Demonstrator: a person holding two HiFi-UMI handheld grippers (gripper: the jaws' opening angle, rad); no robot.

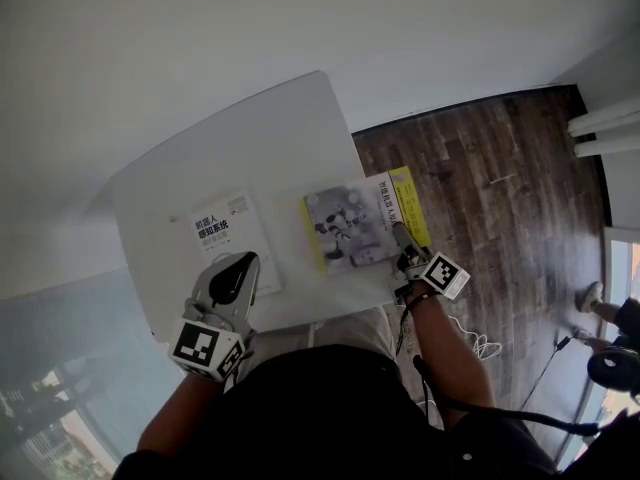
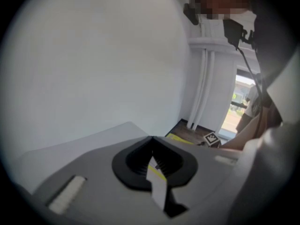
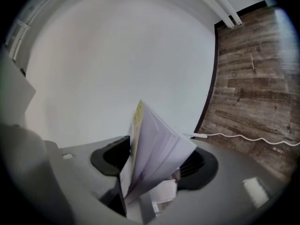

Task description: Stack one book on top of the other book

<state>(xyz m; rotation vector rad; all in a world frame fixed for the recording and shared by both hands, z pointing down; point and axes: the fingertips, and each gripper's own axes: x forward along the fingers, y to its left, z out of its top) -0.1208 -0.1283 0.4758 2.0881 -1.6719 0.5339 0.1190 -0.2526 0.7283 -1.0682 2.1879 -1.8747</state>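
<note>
Roughly mid-frame in the head view: white rectangular table (image 1: 260, 138), with dark wood plank floor (image 1: 500, 198) to its right. The grey-and-yellow paperback book (image 1: 350, 226) lies at frame centre by the table's right edge. The white paperback book with black lettering (image 1: 225, 233) lies flat just left of it, apart. At the grey-and-yellow book's lower right edge, the right gripper (image 1: 402, 253) has its jaws clamped on fanned pages (image 3: 150, 149). At the white book's lower corner, the left gripper (image 1: 243, 266) has its jaws nearly together, pinching a thin white strip, seemingly that book's edge.

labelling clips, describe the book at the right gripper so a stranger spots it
On the white table, two books lie side by side. It is the right-hand book, at the right gripper: grey picture cover, yellow edges, unlike the white book.
</note>
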